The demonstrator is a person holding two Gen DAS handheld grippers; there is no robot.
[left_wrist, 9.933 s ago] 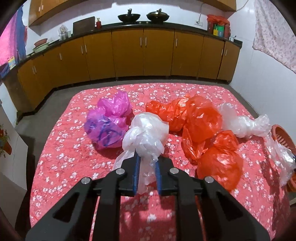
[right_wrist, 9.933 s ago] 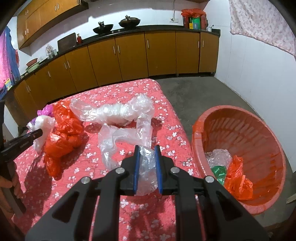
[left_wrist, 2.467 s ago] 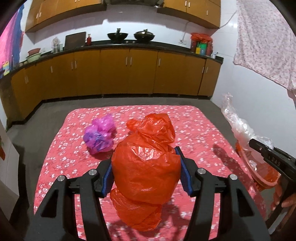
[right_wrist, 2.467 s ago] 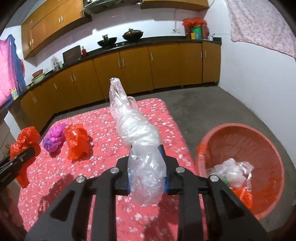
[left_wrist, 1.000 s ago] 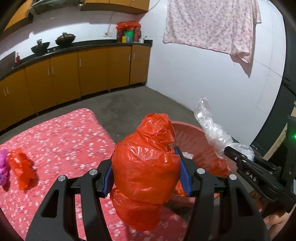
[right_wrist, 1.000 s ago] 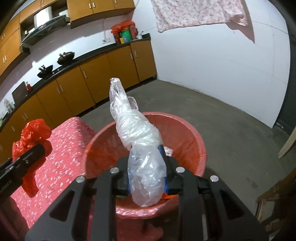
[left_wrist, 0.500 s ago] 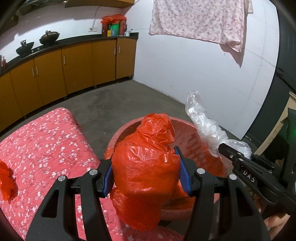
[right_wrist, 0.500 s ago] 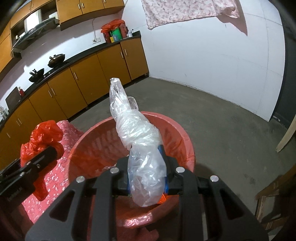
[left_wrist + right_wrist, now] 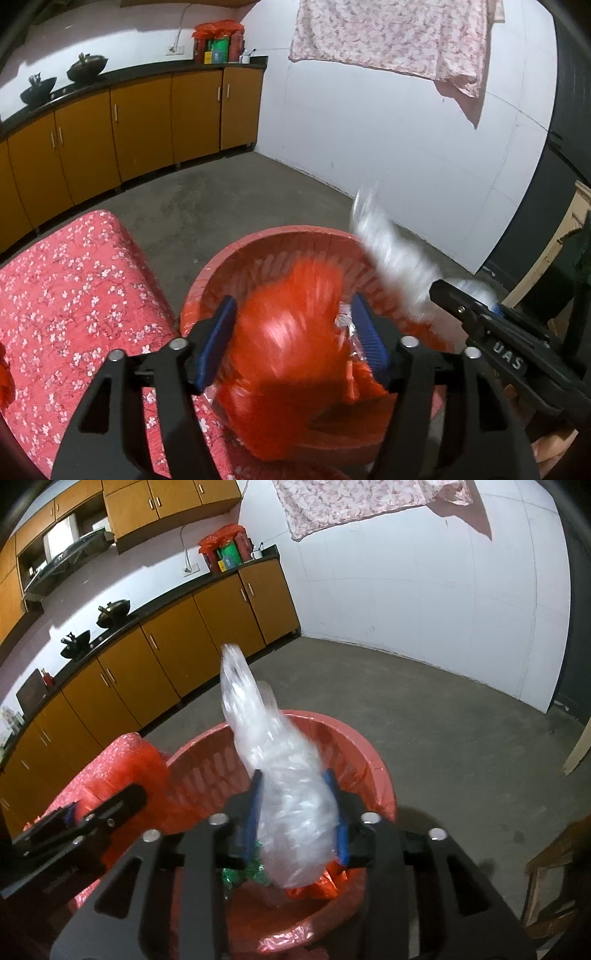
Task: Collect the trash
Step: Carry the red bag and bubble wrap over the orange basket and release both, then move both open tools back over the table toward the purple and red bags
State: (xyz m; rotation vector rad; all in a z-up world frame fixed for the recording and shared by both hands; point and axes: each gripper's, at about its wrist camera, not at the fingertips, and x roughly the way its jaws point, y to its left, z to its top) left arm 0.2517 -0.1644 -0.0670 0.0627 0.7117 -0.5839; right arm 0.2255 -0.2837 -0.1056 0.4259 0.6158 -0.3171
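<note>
I am spreading my left tool [image 9: 291, 339] over the red basket [image 9: 280, 240], its pads clear of the motion-blurred orange bag [image 9: 284, 354] between them. My right tool [image 9: 295, 812] is releasing too, with the clear plastic bag [image 9: 284, 775] between its parted pads above the basket.

Between the left gripper's [image 9: 291, 339] blue pads [image 9: 216, 341] sits an orange-red bag [image 9: 284, 354]; ahead, a red basket [image 9: 280, 240]. Left, a red cloth [image 9: 74, 280] with white blossoms. The right gripper [image 9: 295, 812] frames a clear bag [image 9: 280, 775].
</note>
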